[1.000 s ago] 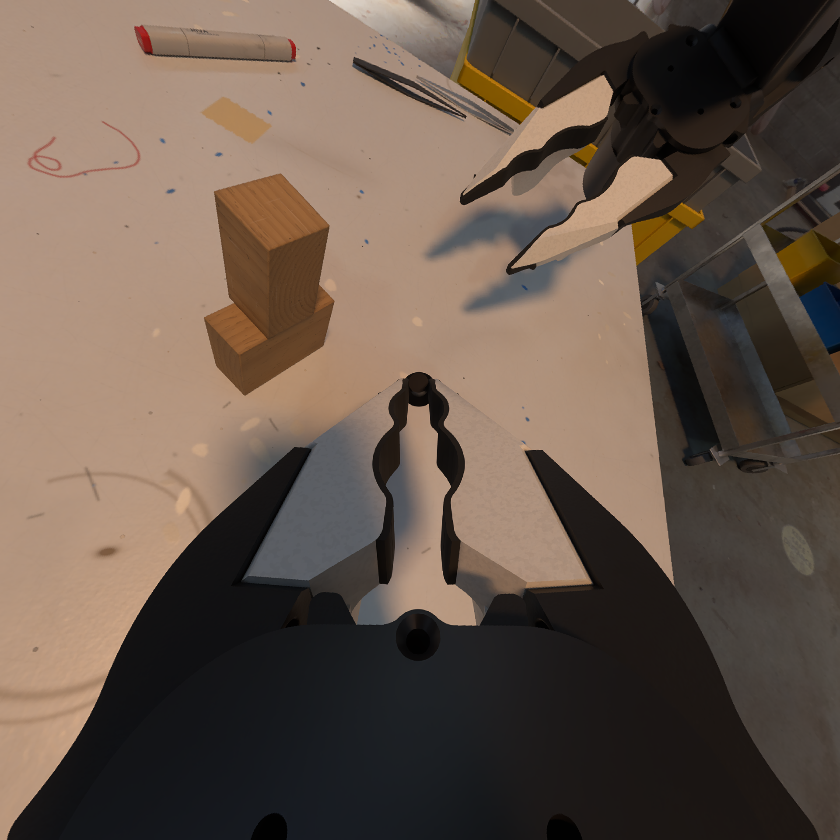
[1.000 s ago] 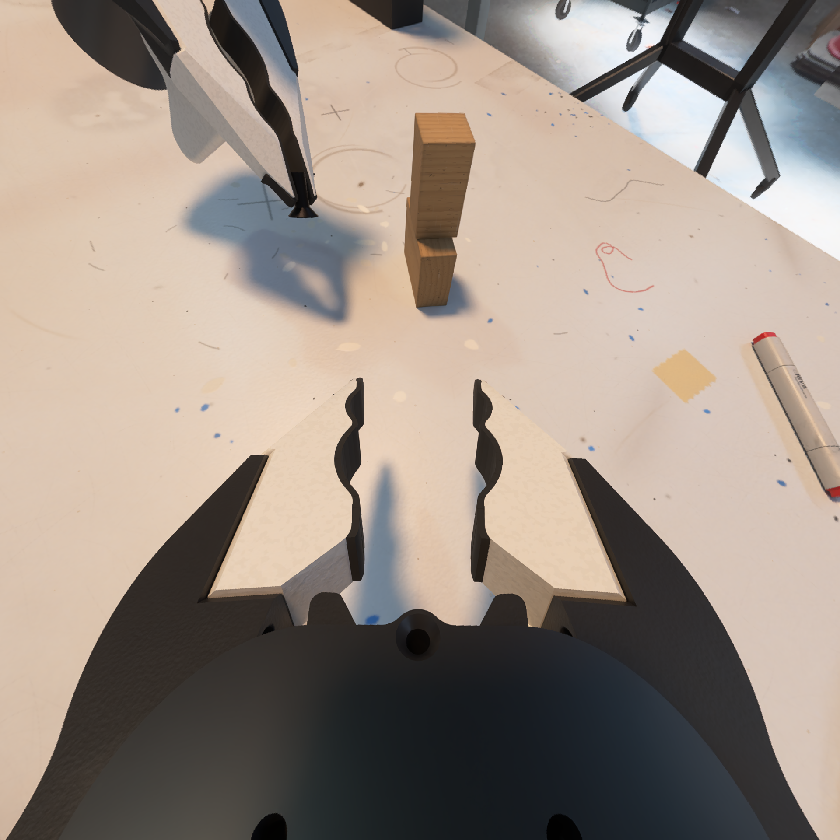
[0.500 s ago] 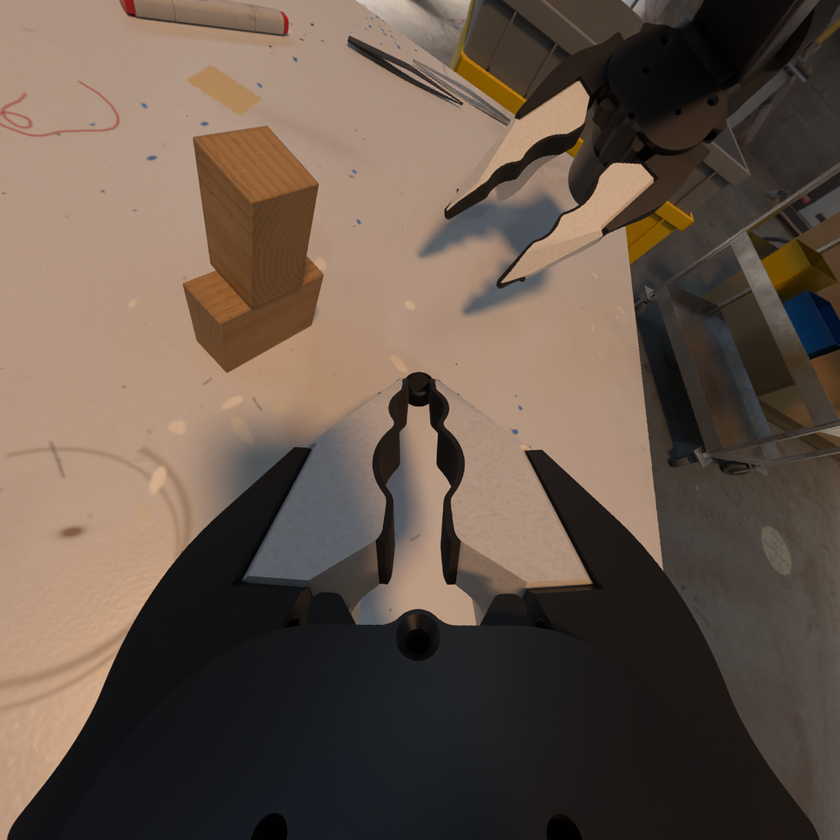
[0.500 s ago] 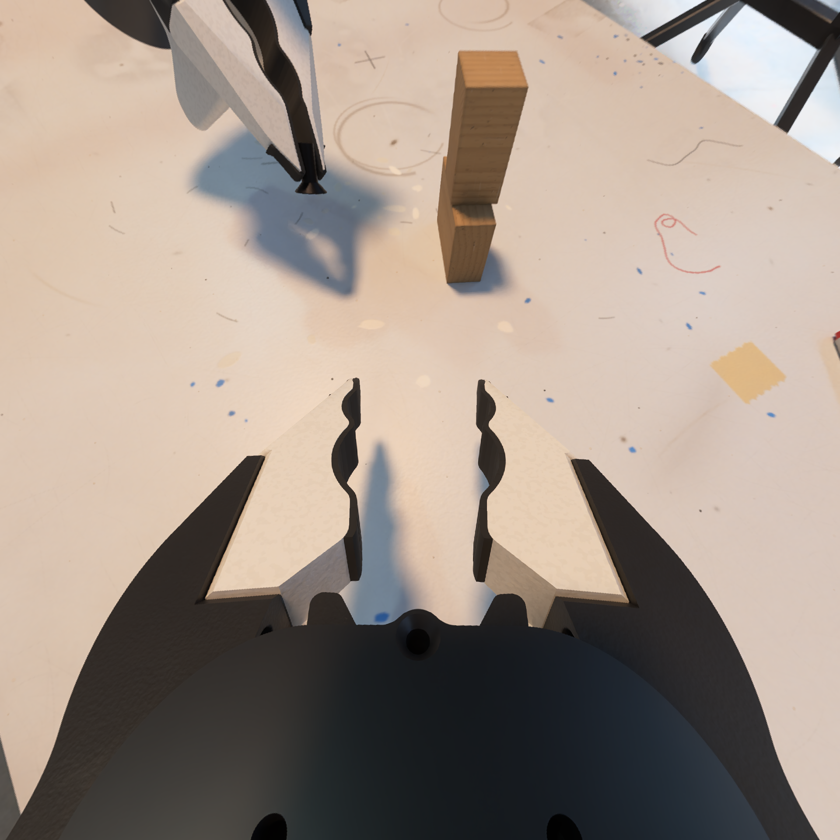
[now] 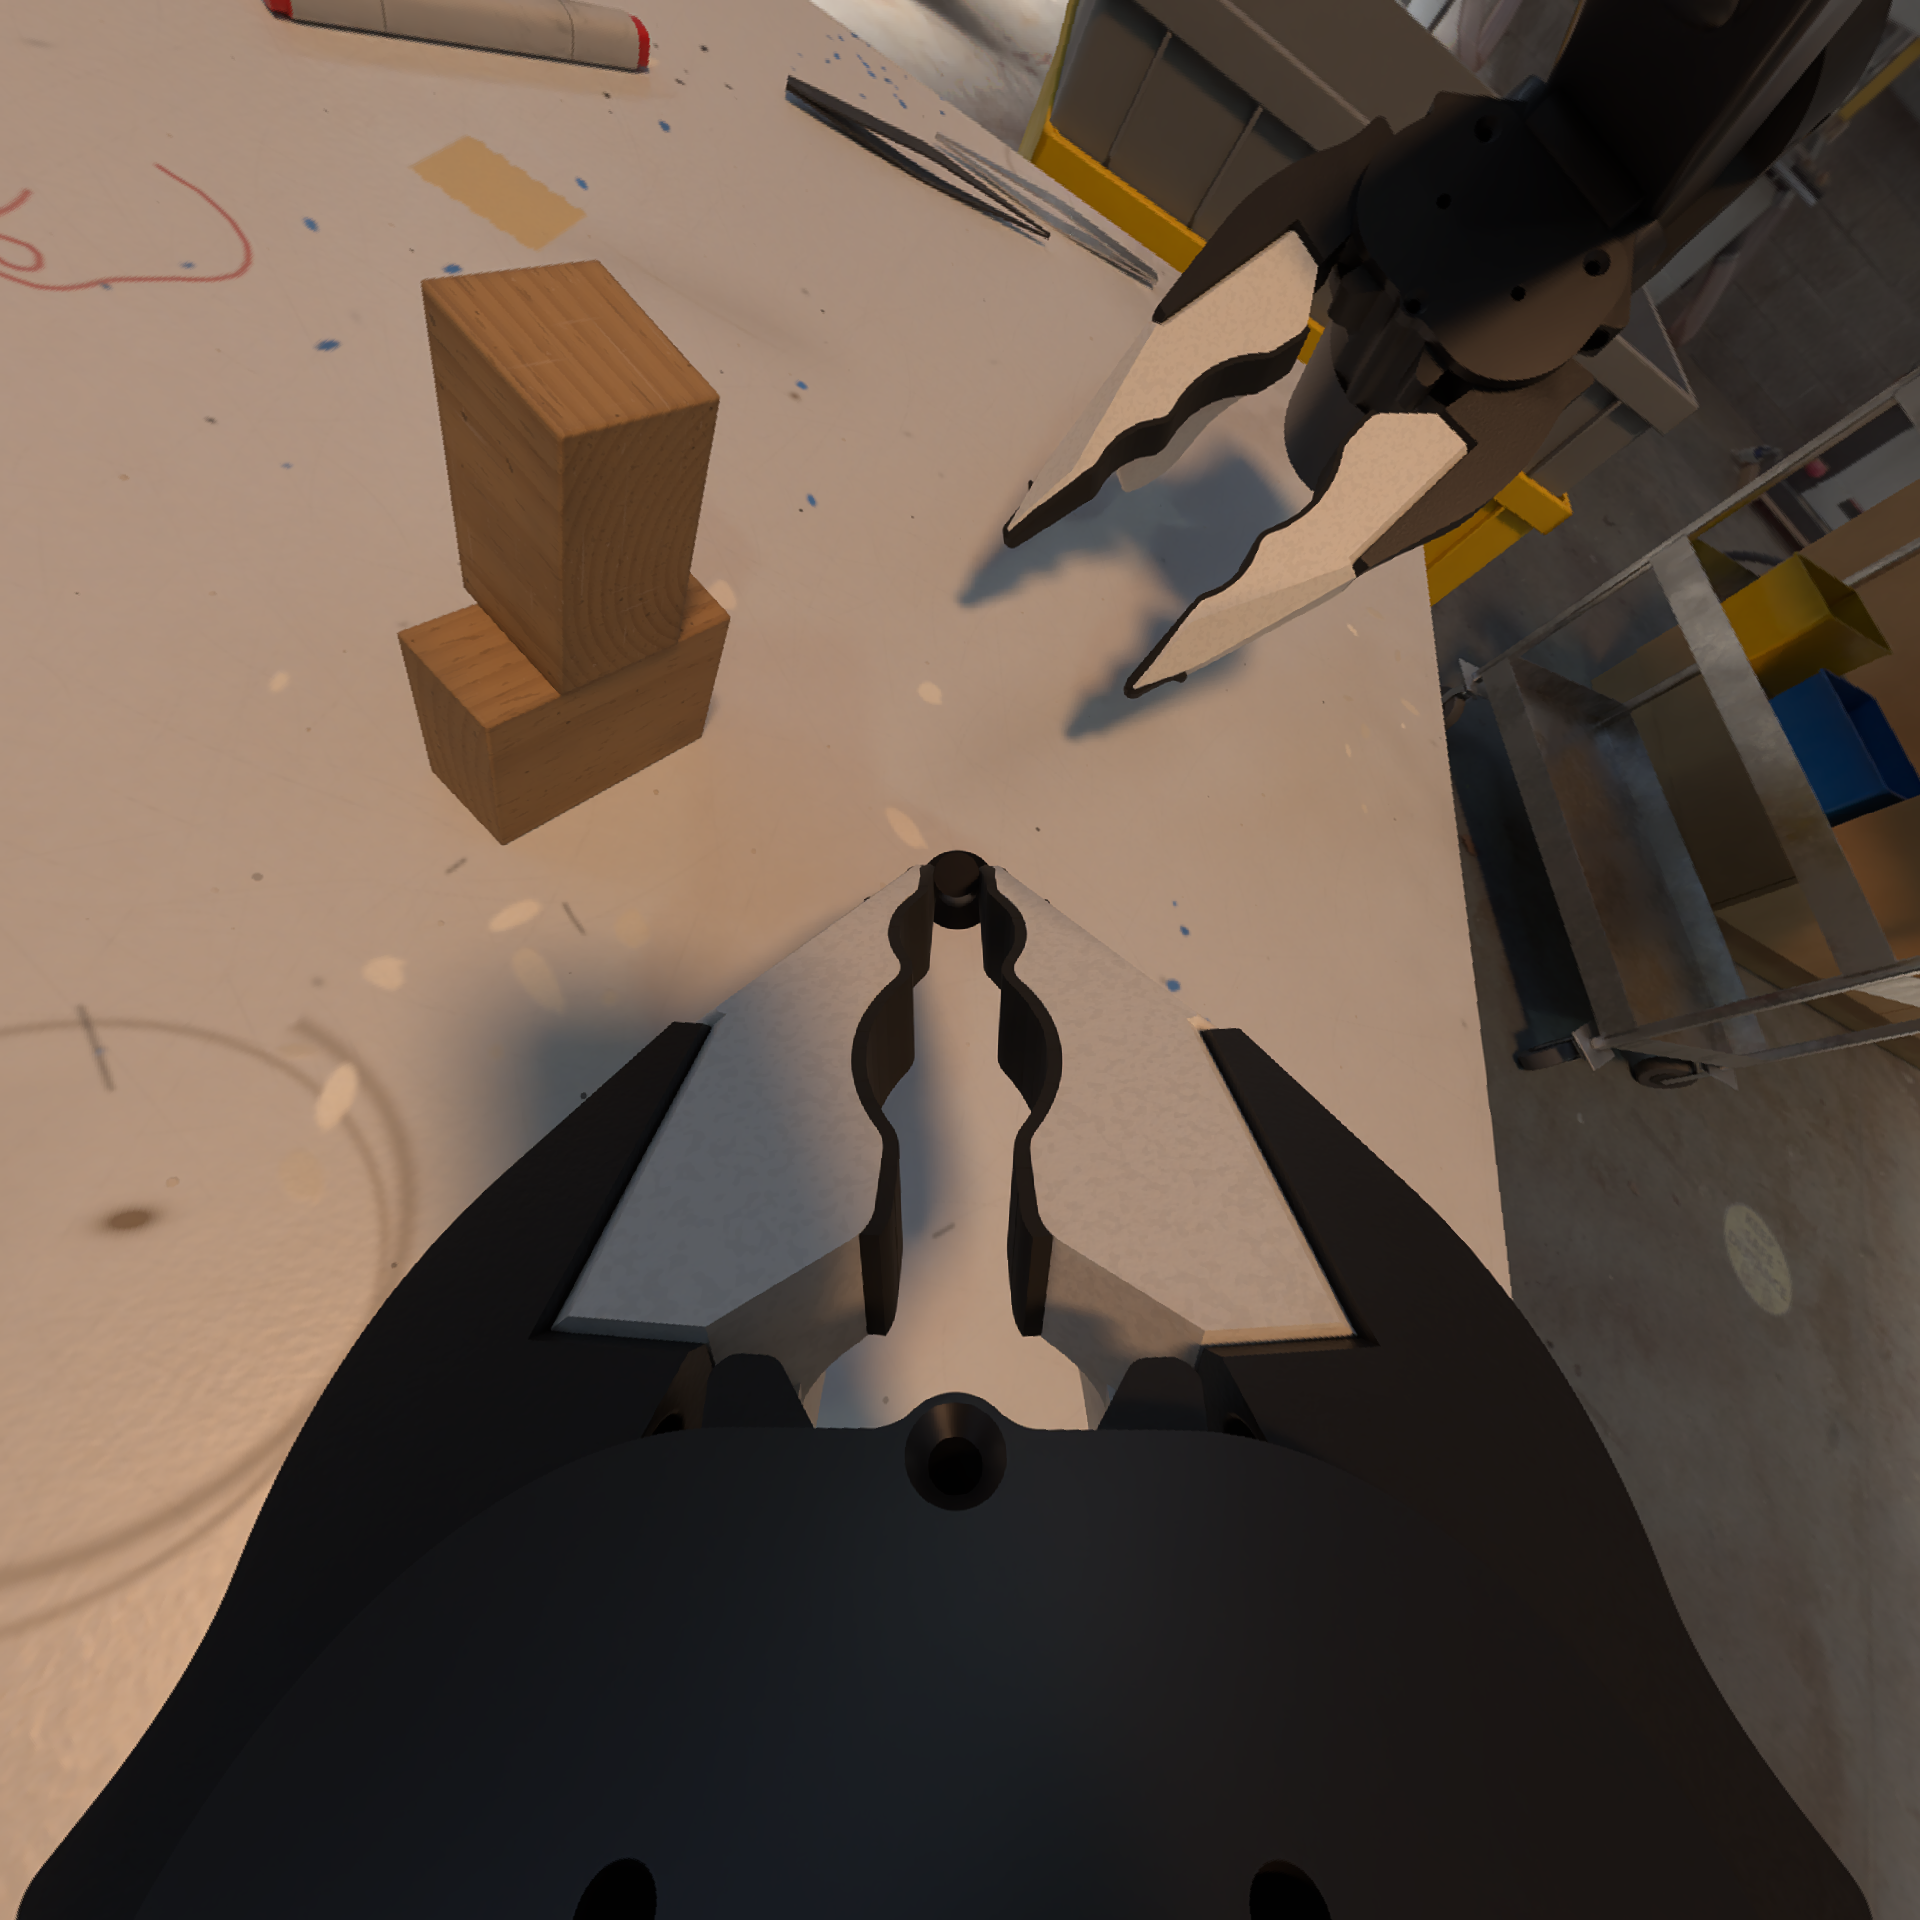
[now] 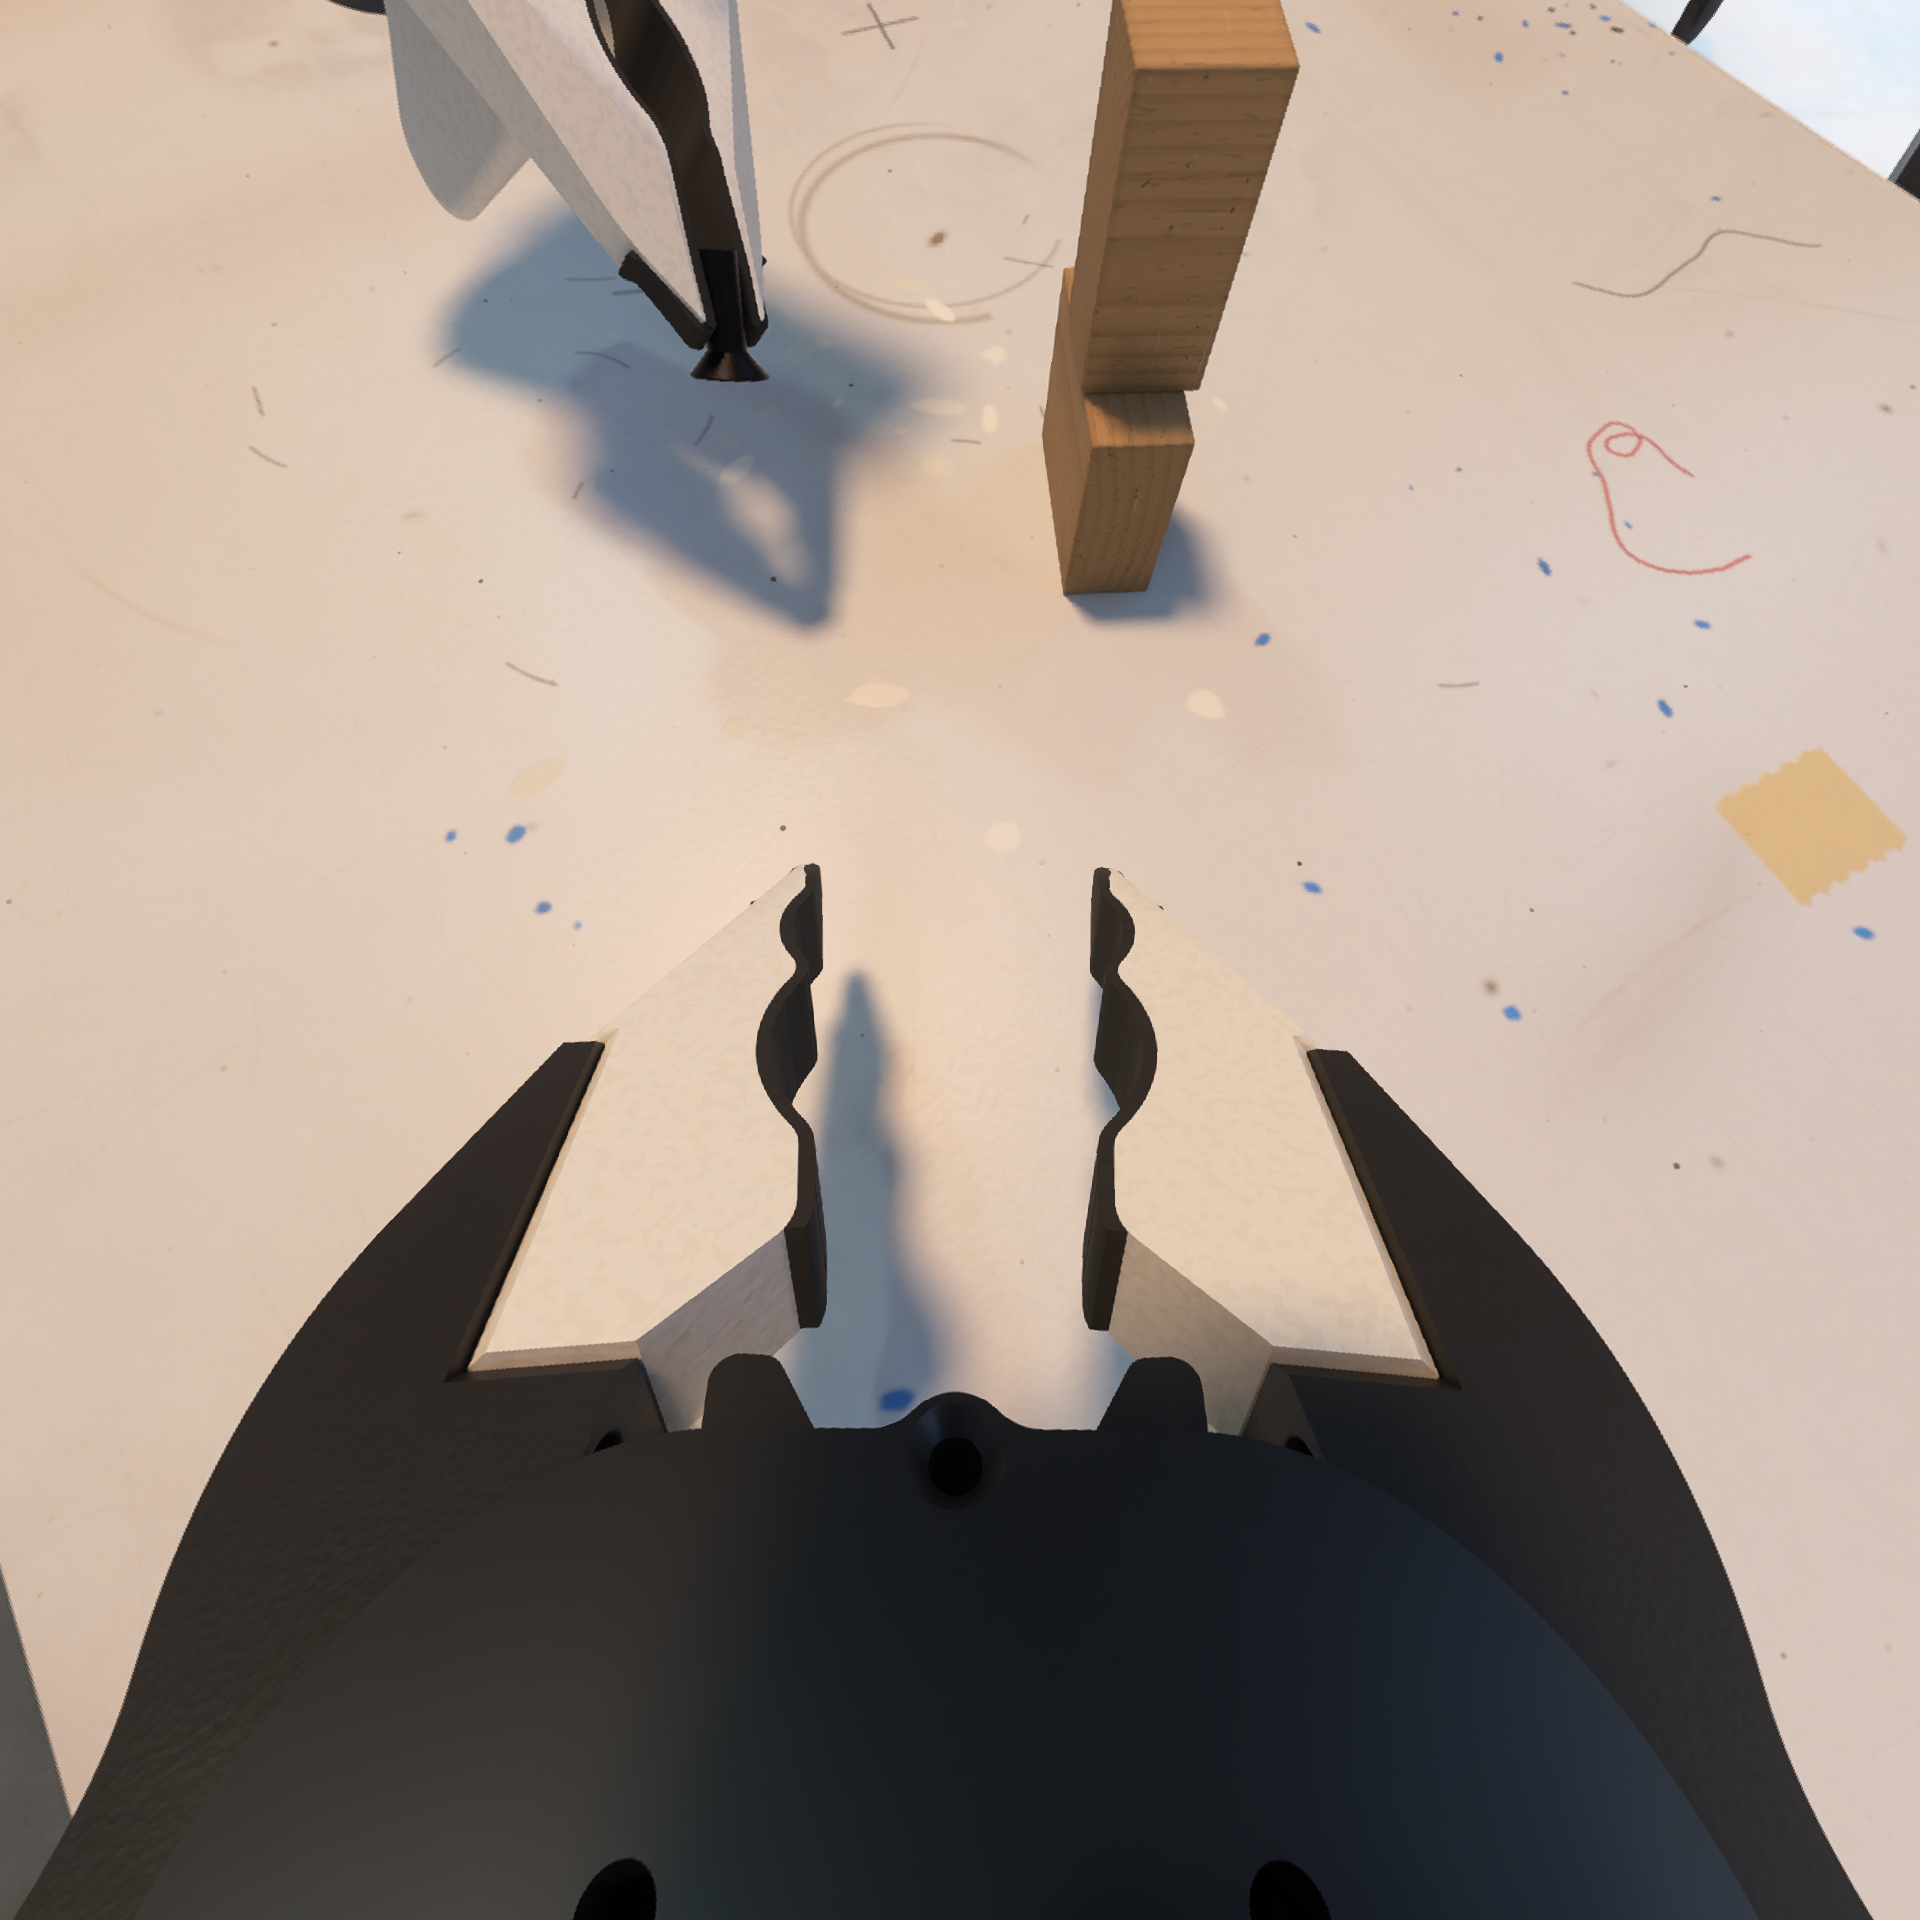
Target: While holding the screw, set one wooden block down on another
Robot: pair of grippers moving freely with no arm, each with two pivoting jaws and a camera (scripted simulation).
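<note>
Left hand-held gripper pinches the black screw at its fingertips above the counter. Right hand-held gripper is spread, empty. Beyond, the upright wooden block stands on the lower wooden block.

Scuffed pale table beside a metal rack on grey floor.

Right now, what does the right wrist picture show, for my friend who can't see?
One tall wooden block stands on a smaller wooden block on a pale table. The right claw is open and empty in front, while the left claw pinches a small black screw above the table.
</note>
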